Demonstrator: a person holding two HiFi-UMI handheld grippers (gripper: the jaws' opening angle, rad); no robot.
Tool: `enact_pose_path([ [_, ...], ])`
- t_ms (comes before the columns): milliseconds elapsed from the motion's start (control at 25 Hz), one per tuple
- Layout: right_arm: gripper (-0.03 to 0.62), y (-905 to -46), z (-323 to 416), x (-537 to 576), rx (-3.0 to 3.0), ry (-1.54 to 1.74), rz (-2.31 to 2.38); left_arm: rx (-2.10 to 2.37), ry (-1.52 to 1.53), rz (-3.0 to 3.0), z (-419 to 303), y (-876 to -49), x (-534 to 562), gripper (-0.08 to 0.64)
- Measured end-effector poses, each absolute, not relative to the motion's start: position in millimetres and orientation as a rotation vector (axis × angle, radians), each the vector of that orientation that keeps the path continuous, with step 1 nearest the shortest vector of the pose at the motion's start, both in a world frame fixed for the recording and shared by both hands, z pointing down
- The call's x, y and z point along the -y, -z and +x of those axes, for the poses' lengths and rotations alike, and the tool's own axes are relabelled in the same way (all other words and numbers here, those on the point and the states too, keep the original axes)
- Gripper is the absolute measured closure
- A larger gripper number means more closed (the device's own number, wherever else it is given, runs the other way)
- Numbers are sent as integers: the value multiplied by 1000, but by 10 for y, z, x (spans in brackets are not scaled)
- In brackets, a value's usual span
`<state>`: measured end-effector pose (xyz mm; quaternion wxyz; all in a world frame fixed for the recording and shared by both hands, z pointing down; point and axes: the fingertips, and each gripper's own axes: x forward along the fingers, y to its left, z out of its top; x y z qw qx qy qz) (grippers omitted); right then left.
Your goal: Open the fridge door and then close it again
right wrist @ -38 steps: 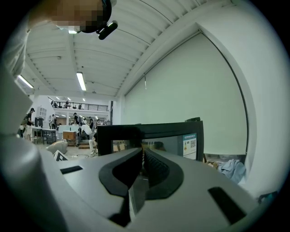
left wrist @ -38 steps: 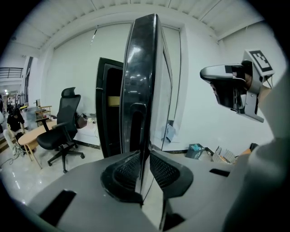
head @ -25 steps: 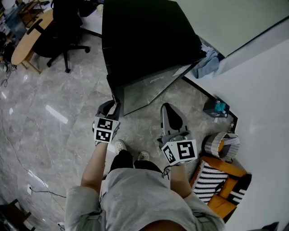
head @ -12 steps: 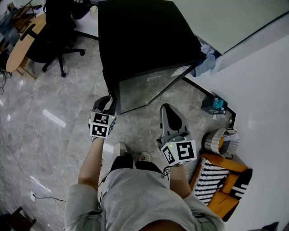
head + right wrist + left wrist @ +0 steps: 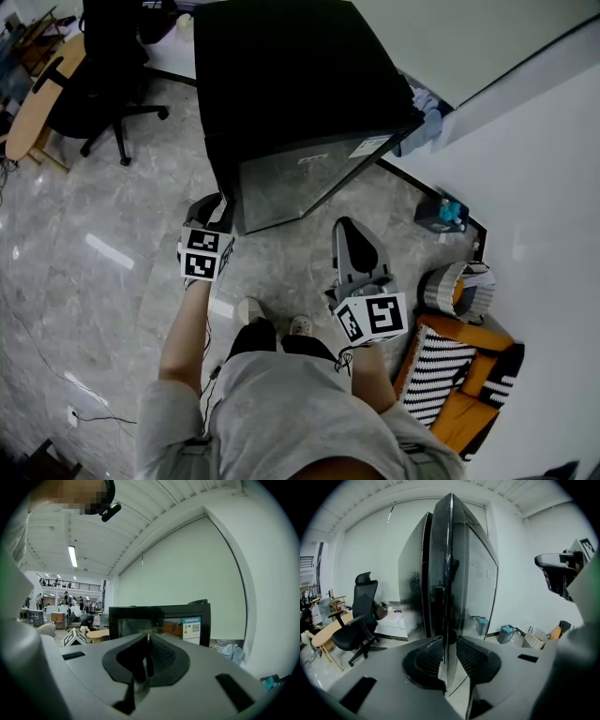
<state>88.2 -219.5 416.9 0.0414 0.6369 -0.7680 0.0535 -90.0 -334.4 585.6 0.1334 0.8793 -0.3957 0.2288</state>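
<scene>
The fridge (image 5: 291,84) stands black and upright straight ahead of me. Its fridge door (image 5: 300,183) looks nearly shut, with only a thin gap left beside the body. The free edge (image 5: 449,573) of that door runs vertically on my left side, right between the jaws of my left hand-held gripper (image 5: 449,641). The pads sit against it, though the jaws have just been opening a little. My right hand-held gripper (image 5: 147,637), jaws together and empty, hangs farther back from the door.
</scene>
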Motion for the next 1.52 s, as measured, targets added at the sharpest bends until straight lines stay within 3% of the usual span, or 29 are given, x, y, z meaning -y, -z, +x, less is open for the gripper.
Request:
enact_pose_path([
  [640, 566, -4144, 933, 2190, 2345, -163, 1958, 1202, -665, 2543, -939, -5830, 3444, 474],
  [800, 566, -4133, 918, 2155, 2363, -159, 1943, 1270, -624, 2525, -1053, -5748, 3376, 538],
  [1520, 566, -3923, 686, 1896, 2515, -95, 1784, 1410, -406, 2528, -1287, -5113, 2510, 546],
])
